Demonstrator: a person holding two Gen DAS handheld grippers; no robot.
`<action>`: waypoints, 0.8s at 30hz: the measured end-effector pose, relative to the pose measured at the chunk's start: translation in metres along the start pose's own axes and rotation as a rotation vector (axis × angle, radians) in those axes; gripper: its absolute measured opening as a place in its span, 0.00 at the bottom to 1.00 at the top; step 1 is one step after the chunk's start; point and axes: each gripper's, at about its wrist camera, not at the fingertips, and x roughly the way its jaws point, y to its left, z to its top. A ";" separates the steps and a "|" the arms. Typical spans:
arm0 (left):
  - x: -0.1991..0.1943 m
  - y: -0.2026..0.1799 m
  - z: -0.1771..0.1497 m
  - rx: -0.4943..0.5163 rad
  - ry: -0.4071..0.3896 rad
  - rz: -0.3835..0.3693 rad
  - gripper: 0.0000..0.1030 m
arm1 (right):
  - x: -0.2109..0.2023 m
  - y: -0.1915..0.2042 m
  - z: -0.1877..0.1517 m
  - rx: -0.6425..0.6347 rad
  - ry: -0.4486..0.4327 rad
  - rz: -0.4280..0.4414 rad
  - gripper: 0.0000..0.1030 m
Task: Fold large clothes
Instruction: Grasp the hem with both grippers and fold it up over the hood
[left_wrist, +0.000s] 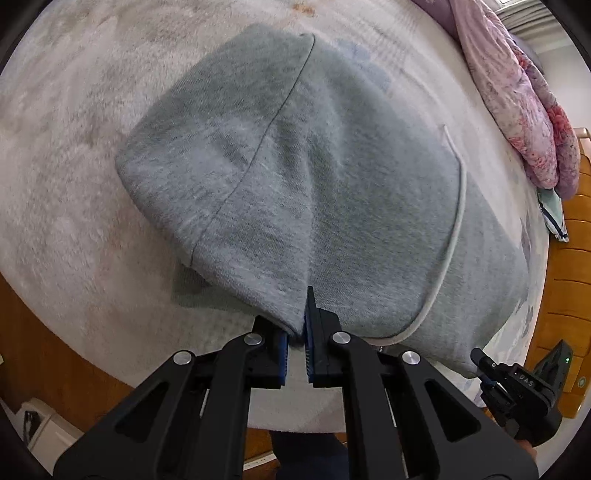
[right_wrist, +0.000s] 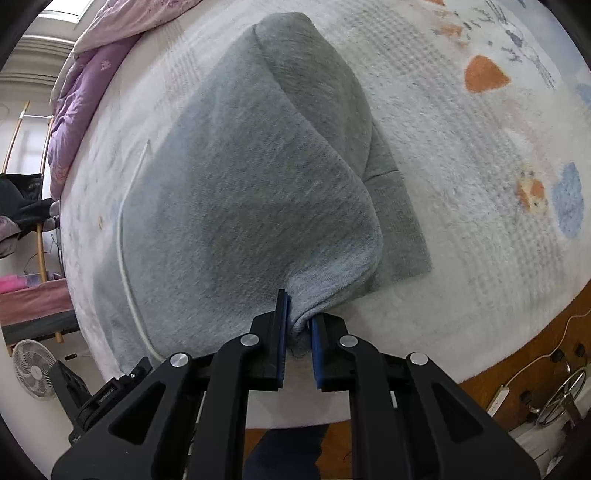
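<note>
Nearest the lens in the left wrist view, the left gripper (left_wrist: 295, 332) is clenched on a bunched near edge of the grey hoodie (left_wrist: 295, 177), the cloth pinched between its blue pads (left_wrist: 309, 332) and pulled up into a small peak. From that pinch the fabric fans away toward the far side, a stitched seam running diagonally across its left half. The hoodie lies spread on a pale fleece blanket (left_wrist: 74, 147) covering the bed. A white drawstring (left_wrist: 456, 229) curves down the garment's right side and reaches the near edge. At the far right a pink and purple quilt (left_wrist: 517, 103) is heaped along the blanket's edge, beside a wooden bed frame (left_wrist: 569, 258). Low at the right the other tool shows as a dark body close to the hoodie's near corner.

Across in the right wrist view, a white floor fan (right_wrist: 33, 369) stands at the lower left on the floor. The right gripper (right_wrist: 297, 328) is grasping another gathered fold of the hoodie's near edge, cloth wedged between the pads. A folded-over layer rounds off to the right, with a flat ribbed panel (right_wrist: 402, 236) lying on the blanket beneath it. Orange and blue printed shapes mark the blanket at the far right.
</note>
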 end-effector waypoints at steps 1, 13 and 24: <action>0.002 -0.001 -0.002 0.000 -0.004 0.010 0.06 | 0.003 -0.003 0.001 0.008 0.004 0.001 0.10; 0.026 -0.015 -0.010 0.054 -0.050 0.091 0.07 | 0.031 -0.006 0.008 -0.091 0.010 -0.069 0.06; 0.043 -0.018 -0.007 0.142 -0.067 0.082 0.15 | 0.042 0.019 -0.011 -0.255 -0.093 -0.153 0.06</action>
